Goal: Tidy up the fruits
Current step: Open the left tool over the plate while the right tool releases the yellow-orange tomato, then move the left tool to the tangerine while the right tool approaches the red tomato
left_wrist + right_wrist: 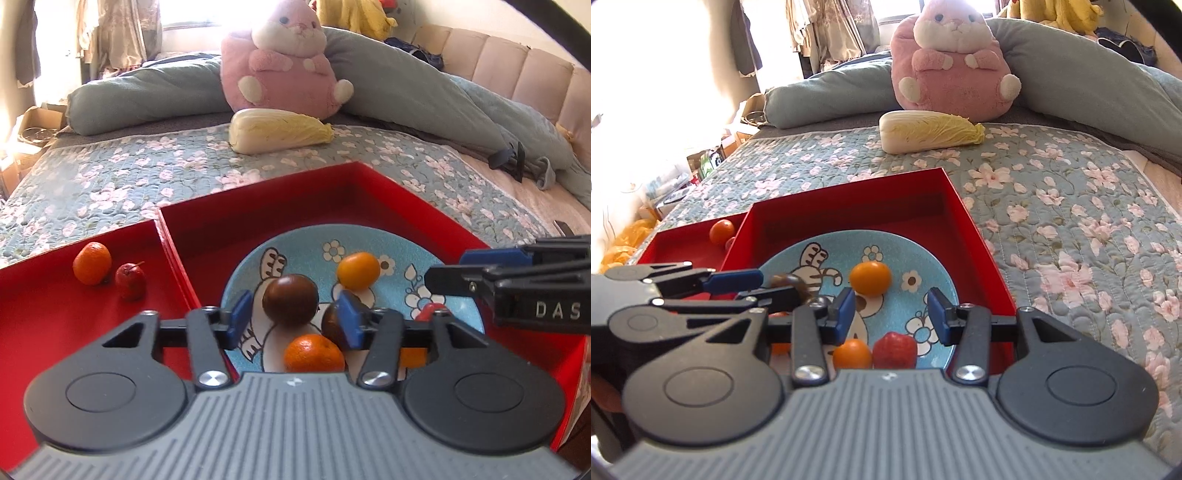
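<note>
fruit first, from the left wrist view: the left tool [291, 317] stands wide over the blue cartoon plate [458, 306], its blue pads [240, 314] either side of a dark brown round fruit [290, 300] without pinching it. that fruit looks smooth, glossy and firm, likely light but apt to roll or squirt out; a hold across its widest middle seems safest. a second brown fruit [330, 323] sits half hidden behind the right pad, a dimpled tangerine [314, 353] lies nearest the camera, and a smooth yellow-orange fruit [358, 270] rests farther back. in the left compartment of the red box [258, 206] another tangerine [92, 263] and a small red stemmed fruit [130, 281] lie just beside each other. the right tool [443, 277] reaches in from the side; its opening cannot be told here. right wrist view: the right tool [892, 312] hangs wide and empty above the plate, with a small orange fruit [851, 353] touching a matte, bumpy red fruit [895, 349], probably soft and easily bruised, so a gentle squeeze. the box rests on a quilted floral bed [1071, 229], yielding underfoot, with a napa cabbage [931, 131] and a pink plush rabbit [953, 59] beyond.
</note>
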Tool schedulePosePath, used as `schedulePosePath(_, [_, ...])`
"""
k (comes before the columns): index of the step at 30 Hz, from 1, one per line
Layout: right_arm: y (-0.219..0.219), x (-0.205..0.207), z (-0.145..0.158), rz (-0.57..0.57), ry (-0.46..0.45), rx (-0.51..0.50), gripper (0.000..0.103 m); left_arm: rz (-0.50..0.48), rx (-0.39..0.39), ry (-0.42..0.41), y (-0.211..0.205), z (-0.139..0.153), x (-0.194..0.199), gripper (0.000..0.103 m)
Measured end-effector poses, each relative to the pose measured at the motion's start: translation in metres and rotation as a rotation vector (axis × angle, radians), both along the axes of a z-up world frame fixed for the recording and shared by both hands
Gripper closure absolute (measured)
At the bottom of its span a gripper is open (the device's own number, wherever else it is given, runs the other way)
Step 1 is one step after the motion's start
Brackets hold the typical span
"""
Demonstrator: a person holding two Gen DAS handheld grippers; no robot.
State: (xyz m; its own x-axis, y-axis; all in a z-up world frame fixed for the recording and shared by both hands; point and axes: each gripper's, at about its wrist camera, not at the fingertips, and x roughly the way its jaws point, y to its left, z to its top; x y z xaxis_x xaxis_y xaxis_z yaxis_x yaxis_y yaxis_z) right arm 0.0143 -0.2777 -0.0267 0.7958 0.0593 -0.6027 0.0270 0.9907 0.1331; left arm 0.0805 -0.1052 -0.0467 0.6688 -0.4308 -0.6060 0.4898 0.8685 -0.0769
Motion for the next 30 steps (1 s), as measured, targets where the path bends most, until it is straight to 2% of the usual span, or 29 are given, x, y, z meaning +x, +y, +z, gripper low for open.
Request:
schedulePosePath(4, [0.007,-0.002,0.002,0.02,-0.006,-0.007,0.057,0.022,-0.026,-0.019,0.007,0.007,-0.002,0.037])
schedulePosePath(9, [0.024,-0.006,0.009,0.078,-0.026,-0.044,0.057,0.111,-0.059,-0.04,0.026,0.017,0.002,0.037])
schedulePosePath(13, [0.043,-0.007,0.013,0.141,-0.041,-0.068,0.057,0.172,-0.092,-0.019,0.044,0.022,0.008,0.037])
schedulePosePath(22, [0.088,0.005,0.02,0.269,-0.048,-0.087,0.057,0.345,-0.073,0.021,0.086,0.021,0.026,0.037])
schedulePosePath(30, [0.134,0.03,0.022,0.434,-0.022,-0.142,0.057,0.437,-0.062,0.043,0.115,0.018,0.045,0.037])
